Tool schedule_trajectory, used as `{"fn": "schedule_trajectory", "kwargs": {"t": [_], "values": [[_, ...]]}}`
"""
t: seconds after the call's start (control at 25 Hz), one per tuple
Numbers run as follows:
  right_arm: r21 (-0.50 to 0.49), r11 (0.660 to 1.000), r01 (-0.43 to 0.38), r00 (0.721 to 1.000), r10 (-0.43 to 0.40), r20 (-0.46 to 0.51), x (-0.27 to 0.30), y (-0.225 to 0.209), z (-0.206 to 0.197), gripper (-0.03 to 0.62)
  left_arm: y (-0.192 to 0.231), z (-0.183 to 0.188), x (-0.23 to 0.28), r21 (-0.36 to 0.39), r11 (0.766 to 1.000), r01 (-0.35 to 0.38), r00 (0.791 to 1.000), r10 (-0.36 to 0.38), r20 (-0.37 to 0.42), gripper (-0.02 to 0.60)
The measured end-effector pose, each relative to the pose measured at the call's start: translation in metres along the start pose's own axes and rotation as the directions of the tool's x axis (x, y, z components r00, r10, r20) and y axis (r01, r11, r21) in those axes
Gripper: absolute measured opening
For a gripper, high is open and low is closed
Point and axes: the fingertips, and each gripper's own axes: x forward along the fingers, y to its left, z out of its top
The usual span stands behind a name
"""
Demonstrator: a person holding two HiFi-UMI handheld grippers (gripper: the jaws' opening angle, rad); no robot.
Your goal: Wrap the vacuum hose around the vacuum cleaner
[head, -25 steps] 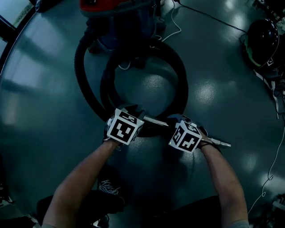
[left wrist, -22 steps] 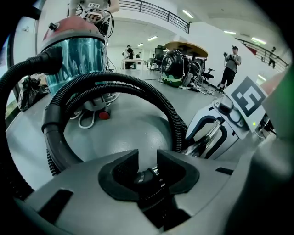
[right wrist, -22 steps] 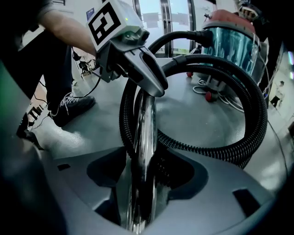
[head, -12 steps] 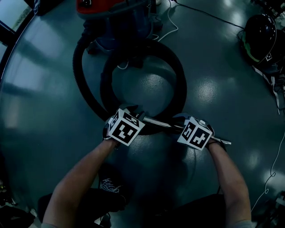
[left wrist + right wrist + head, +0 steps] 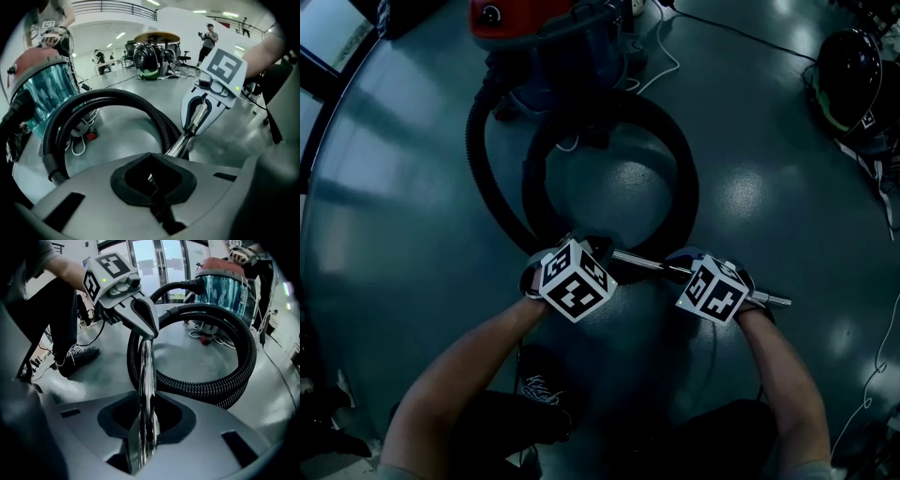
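The red-topped vacuum cleaner [image 5: 534, 14] stands at the far edge of the floor. Its black ribbed hose [image 5: 686, 178] lies in a loop in front of it. A chrome tube [image 5: 642, 262] at the hose's end spans between both grippers. My right gripper [image 5: 143, 437] has just been closing and is shut on the tube, which runs up between its jaws. My left gripper [image 5: 147, 336] has also just been closing and is shut. Its tips meet at the tube's far end by the hose, and I cannot tell whether they pinch it.
A black helmet-like object [image 5: 853, 80] and loose cables [image 5: 872, 366] lie at the right. A white cord [image 5: 661, 56] trails beside the vacuum. The person's shoe [image 5: 539, 394] is below the left arm. People [image 5: 208, 40] stand far off near a round table [image 5: 157, 37].
The left gripper's marker cube has rolled and shifted a little right. The right gripper moved right along the tube. Both sit slightly lower in the head view.
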Motion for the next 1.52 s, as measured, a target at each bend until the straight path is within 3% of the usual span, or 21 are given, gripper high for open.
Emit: {"fn": "schedule_trajectory", "kwargs": {"t": [0.16,0.2,0.4,0.68,0.8,1.04,1.2,1.36,1.52], "values": [[0.025,0.999,0.044,0.998,-0.045,0.038,-0.006,-0.002,0.004,0.076,0.001,0.005,-0.006,0.092,0.995,0.023,0.999,-0.02,-0.035,0.006],[0.042,0.997,0.069,0.995,-0.071,0.064,-0.01,-0.006,0.009,0.007,0.003,0.009,-0.007,0.096,0.995,0.032,0.999,-0.029,-0.035,0.006],[0.108,0.988,0.111,0.986,-0.123,0.112,-0.028,-0.017,0.031,0.003,0.008,0.025,-0.015,0.088,0.994,0.071,0.997,-0.07,-0.011,0.006],[0.207,0.953,0.22,0.968,-0.24,0.077,-0.074,-0.015,0.049,0.003,0.007,0.044,-0.05,0.048,0.994,0.096,0.994,-0.098,0.046,0.006],[0.271,0.929,0.254,0.952,-0.289,0.099,-0.112,-0.009,0.072,0.003,0.01,0.06,-0.087,0.018,0.996,0.09,0.992,-0.091,0.082,0.006],[0.402,0.888,0.222,0.932,-0.315,0.18,-0.197,0.021,0.126,0.003,0.005,0.107,-0.178,-0.019,0.997,0.069,0.991,-0.066,0.117,0.006],[0.492,0.841,0.223,0.904,-0.367,0.219,-0.261,0.039,0.156,0.003,-0.006,0.145,-0.245,-0.057,0.995,0.08,0.984,-0.07,0.161,0.006],[0.564,0.804,0.187,0.882,-0.39,0.264,-0.341,0.079,0.192,0.003,-0.039,0.183,-0.324,-0.092,0.991,0.098,0.976,-0.077,0.201,0.006],[0.572,0.798,0.191,0.858,-0.418,0.297,-0.428,0.117,0.229,0.003,-0.078,0.232,-0.399,-0.095,0.989,0.111,0.968,-0.086,0.235,0.006]]}}
